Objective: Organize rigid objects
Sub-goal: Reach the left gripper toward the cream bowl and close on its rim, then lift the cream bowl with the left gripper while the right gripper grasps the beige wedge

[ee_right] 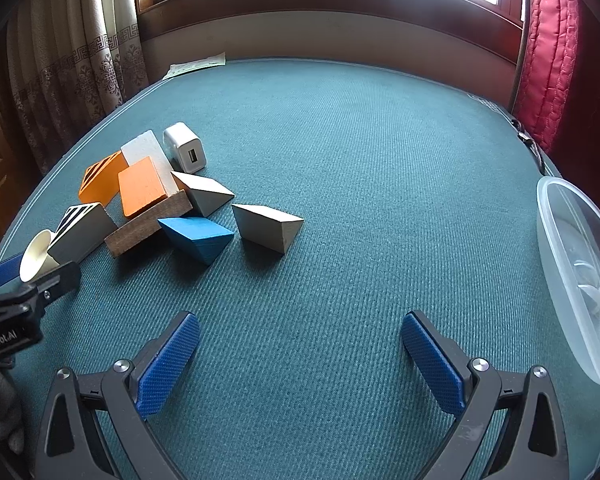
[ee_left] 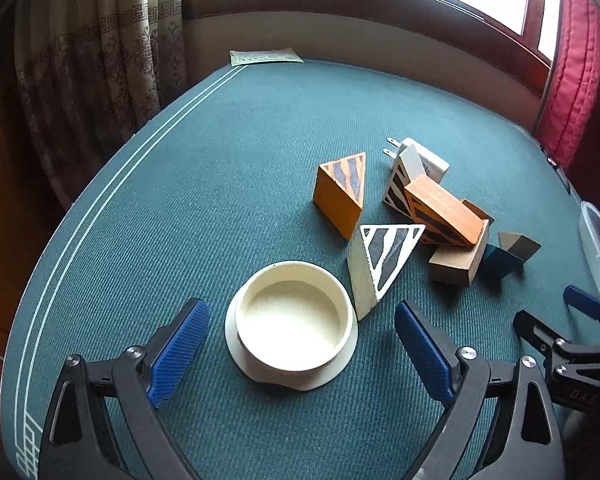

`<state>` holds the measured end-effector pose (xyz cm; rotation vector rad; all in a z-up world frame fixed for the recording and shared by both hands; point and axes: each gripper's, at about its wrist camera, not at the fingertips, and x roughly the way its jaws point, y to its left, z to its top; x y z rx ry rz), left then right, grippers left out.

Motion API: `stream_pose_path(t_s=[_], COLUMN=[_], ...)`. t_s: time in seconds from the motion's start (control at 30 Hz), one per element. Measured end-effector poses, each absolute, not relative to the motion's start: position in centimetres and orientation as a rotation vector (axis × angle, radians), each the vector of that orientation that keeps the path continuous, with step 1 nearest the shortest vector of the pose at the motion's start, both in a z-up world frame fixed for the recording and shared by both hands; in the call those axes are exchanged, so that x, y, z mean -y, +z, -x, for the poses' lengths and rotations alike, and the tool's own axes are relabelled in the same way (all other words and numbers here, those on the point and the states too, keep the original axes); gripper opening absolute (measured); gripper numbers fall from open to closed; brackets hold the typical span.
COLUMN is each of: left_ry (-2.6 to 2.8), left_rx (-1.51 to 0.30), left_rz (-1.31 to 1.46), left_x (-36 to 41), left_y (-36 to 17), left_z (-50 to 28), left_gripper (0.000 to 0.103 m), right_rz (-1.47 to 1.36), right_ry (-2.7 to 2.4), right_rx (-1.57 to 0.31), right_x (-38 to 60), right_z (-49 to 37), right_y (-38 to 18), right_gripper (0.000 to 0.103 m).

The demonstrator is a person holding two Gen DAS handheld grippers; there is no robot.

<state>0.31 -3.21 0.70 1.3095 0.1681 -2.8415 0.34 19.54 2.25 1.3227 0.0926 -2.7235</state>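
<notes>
The left gripper (ee_left: 302, 354) hangs low over the green table (ee_left: 220, 168), its two blue fingers (ee_left: 180, 350) spread wide with nothing between them but one cream cup (ee_left: 294, 322), which sits at lower centre of the left view, apart from both pads. The cup rests on its flared rim, hollow side up.

Just right of the cup and touching it lies a white zebra wedge (ee_left: 384, 262). Above it at centre right is an orange striped wedge (ee_left: 342, 192). A second orange wedge (ee_left: 444, 212) leans on a brown block (ee_left: 458, 258), with a second white zebra wedge (ee_left: 400, 182) behind it and one white charger (ee_left: 422, 158), two prongs up, at the back. That makes two orange and two zebra wedges.

In the right view, the pile fills the left middle: one blue wedge (ee_right: 198, 238) and two grey wedges, one (ee_right: 202, 196) touching the brown block and one (ee_right: 268, 228) just right of the blue one.

The right gripper (ee_right: 300, 360) is held wide open over bare cloth at bottom centre, holding nothing. One clear tub (ee_right: 572, 272) stands at the right edge. One paper (ee_right: 196, 65) lies at the table's far upper left.
</notes>
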Motion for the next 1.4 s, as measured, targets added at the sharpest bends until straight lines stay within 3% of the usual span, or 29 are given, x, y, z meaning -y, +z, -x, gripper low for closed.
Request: stream_pose_path(t_s=[0.27, 0.67, 0.73, 0.77, 1.2, 1.4], left_ry=[-2.87, -2.856, -2.864, -2.882, -2.909, -2.935], left_rx=[-0.158, -0.149, -0.158, -0.162, -0.095, -0.079], left_rz=[-1.304, -1.277, -1.266, -1.252, -1.112, -1.086], left_x=[3.2, 3.9, 4.0, 3.9, 4.3, 4.7], left_y=[1.0, 0.9, 1.0, 1.2, 3.2, 3.5], left_z=[-0.7, -0.9, -1.0, -1.2, -2.1, -2.1], left_gripper=[0.093, 0.06, 0.058, 0.051, 0.051, 0.051], right_rz=[-1.322, -1.31, -1.3, -1.292, -1.262, -1.273], right_ry=[-2.723, -2.721, -2.72, -2.717, -2.721, -2.708], right_rx=[-0.092, -0.069, -0.048, -0.028, 0.152, 0.233], right_x=[-19.5, -19.6, -19.9, -20.1, -21.8, -21.7], right_z=[-0.3, -0.4, -0.3, -0.4, -0.3, 1.2], right_y=[2.2, 2.2, 2.2, 2.3, 2.8, 3.8], right_gripper=[0.103, 0.103, 0.103, 0.103, 0.099, 0.084])
